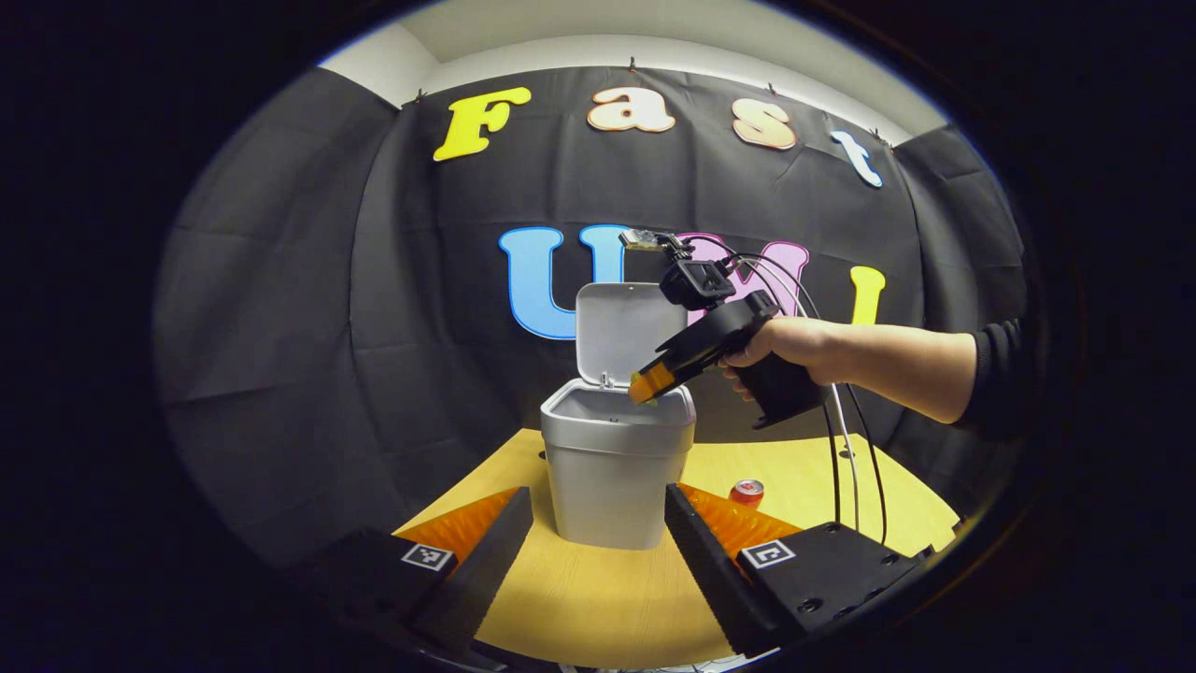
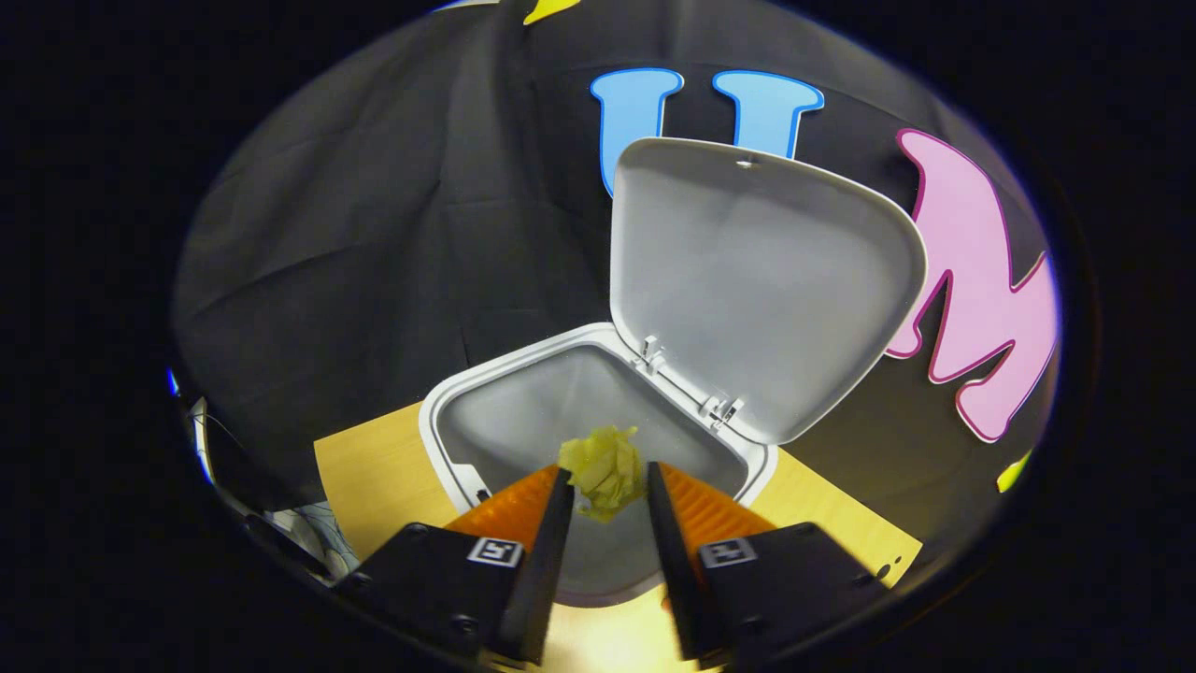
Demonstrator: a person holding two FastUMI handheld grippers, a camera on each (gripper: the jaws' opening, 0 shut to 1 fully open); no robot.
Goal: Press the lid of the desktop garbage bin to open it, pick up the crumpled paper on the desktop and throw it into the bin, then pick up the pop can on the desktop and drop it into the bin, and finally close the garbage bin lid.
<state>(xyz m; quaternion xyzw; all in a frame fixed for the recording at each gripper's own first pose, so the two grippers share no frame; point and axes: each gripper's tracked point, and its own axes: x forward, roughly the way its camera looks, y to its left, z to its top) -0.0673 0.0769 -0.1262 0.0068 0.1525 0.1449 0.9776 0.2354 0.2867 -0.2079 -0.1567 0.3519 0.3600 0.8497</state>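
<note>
The bin point(image 1: 617, 467) sat on the yellow bench point(image 1: 598, 598) with its lid point(image 2: 757, 280) flipped straight up. The right gripper point(image 2: 605, 491) hung right over the open mouth, jaws clamped on the crumpled paper point(image 2: 605, 472), so the yellowish wad was above the bin's inside, not dropped. The left gripper point(image 1: 598, 523) hung back in front of the bin, jaws wide apart, holding nothing. The pop can point(image 1: 747, 492) stood on the bench just right of the bin.

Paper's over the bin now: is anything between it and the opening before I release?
Nothing visible. The lid stands open behind, and the crumpled paper, held in the right gripper, hangs directly above the bin mouth, unobstructed.
</note>
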